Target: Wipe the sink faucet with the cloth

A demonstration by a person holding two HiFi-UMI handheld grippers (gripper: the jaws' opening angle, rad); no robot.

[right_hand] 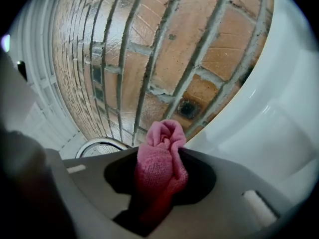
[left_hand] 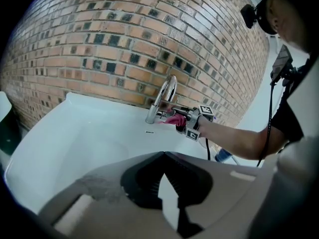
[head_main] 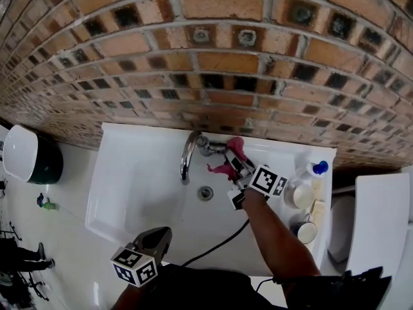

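A chrome faucet (head_main: 188,155) (left_hand: 167,94) curves over the white sink (head_main: 129,186), and its handle (head_main: 210,146) sticks out to the right. My right gripper (head_main: 236,163) (left_hand: 182,116) is beside that handle, shut on a pink cloth (head_main: 233,148) (right_hand: 160,169). The cloth is bunched against the handle, with a tail (head_main: 221,170) hanging toward the basin. In the right gripper view the cloth fills the gap between the jaws, with the faucet's curve (right_hand: 101,145) low at the left. My left gripper (head_main: 155,239) (left_hand: 172,195) hovers at the sink's near edge, shut and holding nothing.
The brick wall (head_main: 213,57) rises right behind the sink. A blue-capped bottle (head_main: 315,168), a round jar (head_main: 300,196), a cup (head_main: 305,232) and soap bars crowd the right ledge. The drain (head_main: 205,192) lies below the spout. A white bin (head_main: 26,155) stands to the left.
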